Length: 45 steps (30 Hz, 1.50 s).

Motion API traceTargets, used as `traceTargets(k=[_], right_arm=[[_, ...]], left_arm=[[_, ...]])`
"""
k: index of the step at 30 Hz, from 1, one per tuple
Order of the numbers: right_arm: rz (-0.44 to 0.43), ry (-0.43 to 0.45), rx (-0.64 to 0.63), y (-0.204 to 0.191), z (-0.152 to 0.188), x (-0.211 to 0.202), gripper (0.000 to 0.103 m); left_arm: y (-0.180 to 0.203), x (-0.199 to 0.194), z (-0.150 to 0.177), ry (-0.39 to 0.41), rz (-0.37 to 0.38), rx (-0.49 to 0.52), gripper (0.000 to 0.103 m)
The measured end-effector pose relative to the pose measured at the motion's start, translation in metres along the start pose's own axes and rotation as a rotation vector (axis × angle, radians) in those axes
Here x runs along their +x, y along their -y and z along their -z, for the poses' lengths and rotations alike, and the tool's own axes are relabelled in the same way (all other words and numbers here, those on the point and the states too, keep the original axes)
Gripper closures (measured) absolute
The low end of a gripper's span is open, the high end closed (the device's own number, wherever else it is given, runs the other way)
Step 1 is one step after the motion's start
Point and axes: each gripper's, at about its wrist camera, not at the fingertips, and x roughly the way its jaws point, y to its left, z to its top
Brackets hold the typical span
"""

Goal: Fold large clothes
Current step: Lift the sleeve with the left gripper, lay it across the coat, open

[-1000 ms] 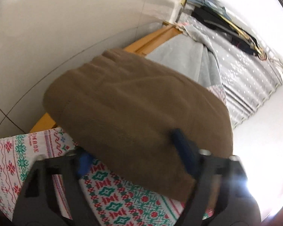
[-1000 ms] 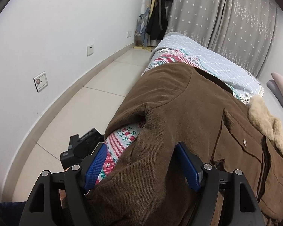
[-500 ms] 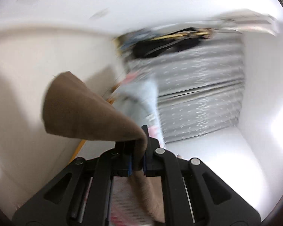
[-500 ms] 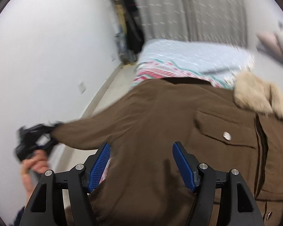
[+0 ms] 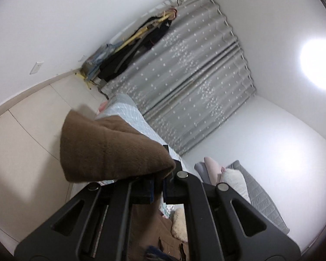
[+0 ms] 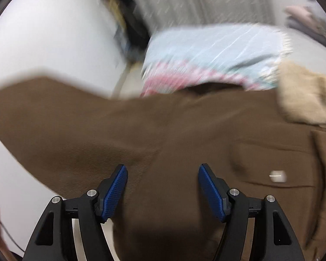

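Across the near part of the bed (image 6: pixel 217 43) lies the brown coat (image 6: pixel 184 134), its pale fur collar (image 6: pixel 302 95) toward the bed's right side and one sleeve (image 5: pixel 110 148) lifted off the left edge. That sleeve is pinched at its cuff end in the closed left gripper (image 5: pixel 157 187), raised, I judge, so it can be swung in over the body for the first fold. Over the coat's chest the right gripper (image 6: pixel 163 187) hovers wide apart, gripping nothing, probably ready to pin the cloth.
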Motion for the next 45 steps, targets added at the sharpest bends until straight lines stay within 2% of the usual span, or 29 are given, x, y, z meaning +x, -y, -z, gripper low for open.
traceTargets(k=[3, 4, 6, 7, 9, 10, 11, 13, 15, 17, 18, 20, 21, 24, 27, 31, 33, 34, 35, 36, 37, 39, 41, 43, 45], right_arm=[[0.086, -0.015, -0.117, -0.035, 0.01, 0.023, 0.035], [0.079, -0.009, -0.19, -0.051, 0.014, 0.024, 0.035], [0.021, 0.01, -0.233, -0.059, 0.016, 0.015, 0.035], [-0.033, 0.033, -0.221, -0.058, 0.014, 0.007, 0.035], [-0.058, 0.068, -0.123, -0.043, 0.008, -0.001, 0.035], [-0.059, 0.071, -0.065, -0.035, 0.006, -0.001, 0.035], [-0.088, 0.03, 0.008, -0.023, 0.005, 0.007, 0.035], [-0.116, -0.048, -0.019, -0.025, 0.005, 0.022, 0.034], [-0.085, -0.052, -0.133, -0.039, 0.007, 0.016, 0.034], [-0.206, -0.03, -0.125, -0.036, 0.005, -0.002, 0.035], [-0.248, -0.004, -0.082, -0.027, 0.003, -0.015, 0.036], [-0.196, 0.06, 0.022, -0.003, 0.004, -0.045, 0.036], [-0.168, 0.08, 0.082, 0.015, 0.005, -0.06, 0.036], [-0.215, 0.142, 0.283, 0.087, 0.023, -0.107, 0.036], [-0.164, 0.199, 0.46, 0.162, 0.065, -0.161, 0.035], [-0.045, 0.259, 0.639, 0.248, 0.124, -0.219, 0.035], [-0.01, 0.273, 0.702, 0.276, 0.15, -0.238, 0.035], [0.011, 0.282, 0.736, 0.292, 0.166, -0.248, 0.035], [0.022, 0.285, 0.752, 0.299, 0.169, -0.253, 0.035], [0.036, 0.289, 0.778, 0.309, 0.18, -0.26, 0.035], [0.044, 0.292, 0.799, 0.317, 0.186, -0.264, 0.035], [0.067, 0.297, 0.825, 0.329, 0.197, -0.273, 0.035], [0.083, 0.295, 0.829, 0.337, 0.202, -0.277, 0.035], [0.082, 0.281, 0.813, 0.338, 0.198, -0.271, 0.035], [0.076, 0.286, 0.798, 0.34, 0.191, -0.28, 0.035]], left_arm=[[-0.007, 0.018, 0.008, -0.039, -0.029, 0.041, 0.097], [-0.006, 0.02, 0.01, -0.035, -0.036, 0.06, 0.097], [-0.007, 0.016, 0.015, -0.016, -0.034, 0.082, 0.097], [-0.007, 0.014, 0.016, -0.008, -0.032, 0.087, 0.097], [-0.003, 0.014, 0.011, -0.004, -0.033, 0.084, 0.097], [0.0, 0.014, 0.009, -0.006, -0.028, 0.08, 0.097], [0.004, 0.014, 0.01, -0.012, -0.027, 0.083, 0.097], [0.018, 0.022, 0.015, -0.056, -0.027, 0.107, 0.097], [0.034, 0.026, 0.023, -0.056, -0.022, 0.155, 0.097], [0.049, 0.023, 0.03, -0.046, -0.001, 0.19, 0.097], [0.058, 0.024, 0.031, -0.045, 0.015, 0.21, 0.097], [0.081, 0.029, 0.038, -0.074, 0.042, 0.273, 0.097], [0.1, 0.033, 0.047, -0.094, 0.04, 0.341, 0.097], [0.15, 0.042, 0.078, -0.129, 0.064, 0.525, 0.097], [0.193, 0.052, 0.12, -0.182, 0.123, 0.631, 0.097], [0.232, 0.077, 0.186, -0.308, 0.176, 0.678, 0.094], [0.243, 0.089, 0.232, -0.413, 0.204, 0.687, 0.088], [0.248, 0.097, 0.269, -0.502, 0.225, 0.7, 0.074], [0.252, 0.099, 0.291, -0.553, 0.234, 0.713, 0.054], [0.253, 0.1, 0.321, -0.624, 0.244, 0.739, 0.046], [0.256, 0.101, 0.358, -0.714, 0.233, 0.807, 0.038], [0.256, 0.095, 0.394, -0.794, 0.203, 0.935, 0.038], [0.251, 0.076, 0.403, -0.768, 0.221, 1.013, 0.038], [0.241, 0.059, 0.388, -0.773, 0.236, 1.016, 0.038], [0.242, 0.056, 0.374, -0.755, 0.214, 0.986, 0.037]])
